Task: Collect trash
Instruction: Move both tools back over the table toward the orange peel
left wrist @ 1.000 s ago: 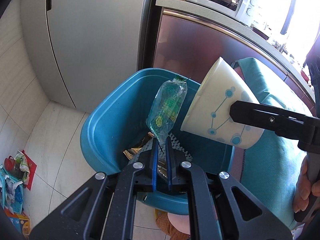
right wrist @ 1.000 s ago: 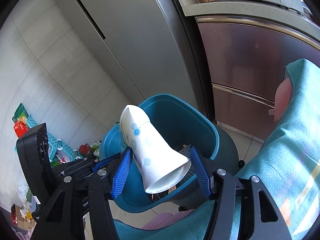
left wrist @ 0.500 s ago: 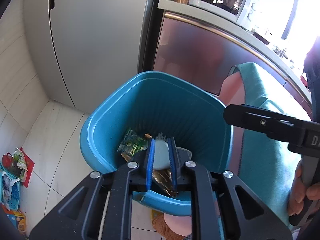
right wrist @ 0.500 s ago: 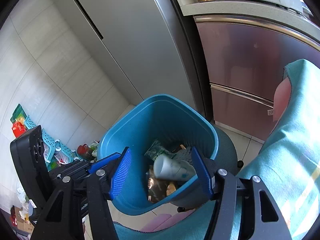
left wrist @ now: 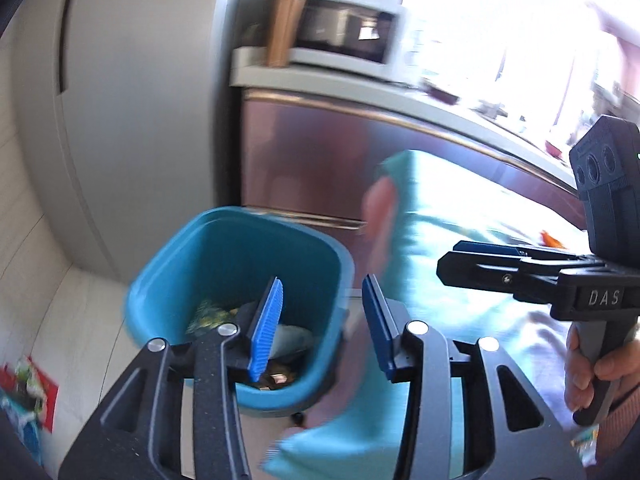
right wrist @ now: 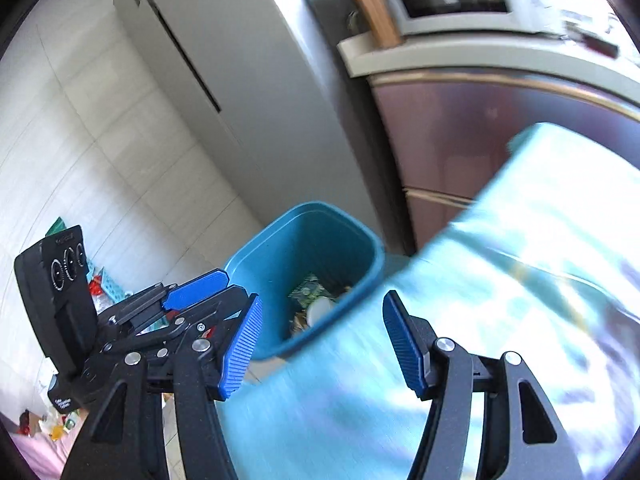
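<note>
Now both the left gripper point(left wrist: 322, 322) and right gripper point(right wrist: 322, 346), jaws apart and empty, the left's just opened, could clip the blue bin point(right wrist: 362, 236) holding the trash point(right wrist: 306, 292) and tip it.

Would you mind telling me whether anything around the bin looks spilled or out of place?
Nothing stands out at the bin: it is upright, and the cup and wrappers lie inside it. The only loose clutter is on the floor by the wall, too blurred to identify.
</note>
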{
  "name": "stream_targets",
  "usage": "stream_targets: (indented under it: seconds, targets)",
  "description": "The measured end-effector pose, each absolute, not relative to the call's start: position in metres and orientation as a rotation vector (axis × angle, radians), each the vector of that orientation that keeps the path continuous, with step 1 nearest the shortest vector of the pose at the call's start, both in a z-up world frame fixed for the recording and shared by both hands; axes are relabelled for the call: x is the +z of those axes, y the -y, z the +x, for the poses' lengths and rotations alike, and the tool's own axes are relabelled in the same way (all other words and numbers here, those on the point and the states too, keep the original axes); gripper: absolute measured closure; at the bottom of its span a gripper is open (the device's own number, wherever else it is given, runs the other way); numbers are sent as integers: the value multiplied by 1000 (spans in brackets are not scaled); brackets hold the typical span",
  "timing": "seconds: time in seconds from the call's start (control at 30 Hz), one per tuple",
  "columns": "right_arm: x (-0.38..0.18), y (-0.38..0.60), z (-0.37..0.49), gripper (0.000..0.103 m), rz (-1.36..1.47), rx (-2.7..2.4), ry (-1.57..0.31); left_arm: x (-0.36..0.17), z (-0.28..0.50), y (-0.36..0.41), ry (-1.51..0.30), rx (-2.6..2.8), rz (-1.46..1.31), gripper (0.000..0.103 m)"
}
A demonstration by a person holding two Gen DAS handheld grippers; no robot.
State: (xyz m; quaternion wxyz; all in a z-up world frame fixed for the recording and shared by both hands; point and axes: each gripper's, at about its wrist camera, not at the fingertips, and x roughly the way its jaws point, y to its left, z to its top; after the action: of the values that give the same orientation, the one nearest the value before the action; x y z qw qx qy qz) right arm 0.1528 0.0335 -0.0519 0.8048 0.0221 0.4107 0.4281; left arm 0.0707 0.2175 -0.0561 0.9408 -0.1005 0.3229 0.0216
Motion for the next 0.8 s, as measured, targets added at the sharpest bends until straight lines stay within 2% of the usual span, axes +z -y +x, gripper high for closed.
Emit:
stream_targets:
  seconds: [0.4, 0.8]
  targets:
    - [-28, 135, 112, 43, 121, 606, -716, -33, 98, -65, -661, -324, -63, 59]
    - [-48, 261, 108, 43, 205, 322, -713, -40, 124, 54, -714, -517, 10, 58]
